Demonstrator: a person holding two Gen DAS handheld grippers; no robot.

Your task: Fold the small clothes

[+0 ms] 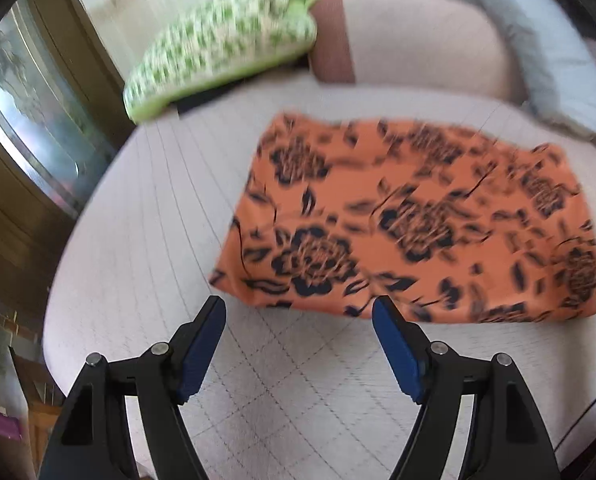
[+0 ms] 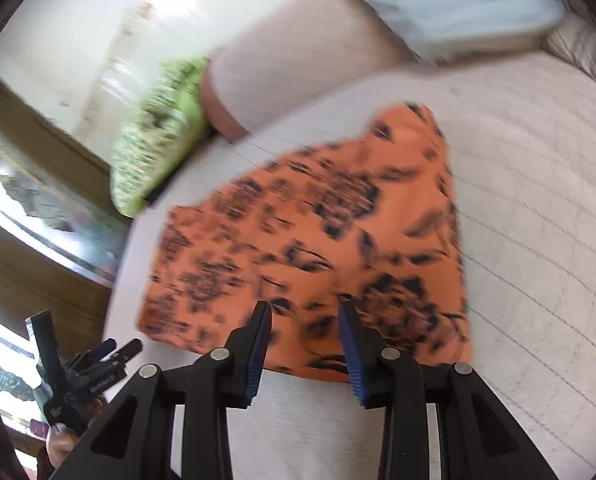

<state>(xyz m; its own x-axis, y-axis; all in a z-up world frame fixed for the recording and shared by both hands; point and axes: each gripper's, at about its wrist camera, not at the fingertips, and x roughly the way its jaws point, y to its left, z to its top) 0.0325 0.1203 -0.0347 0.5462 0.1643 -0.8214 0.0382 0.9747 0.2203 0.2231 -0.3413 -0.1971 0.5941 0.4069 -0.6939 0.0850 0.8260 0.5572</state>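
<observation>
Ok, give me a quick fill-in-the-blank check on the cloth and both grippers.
1. The orange cloth carries a black ____ print.
2. The left gripper is ____, gripping nothing.
3. The right gripper is open above the cloth's ____ edge.
4. The pillow beyond the cloth is white and ____.

Missing: floral; open; near; green

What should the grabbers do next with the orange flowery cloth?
Probably lower the open right gripper onto the near edge of the orange cloth and pinch it. The cloth lies flat on the cushion, and neither gripper holds anything.
</observation>
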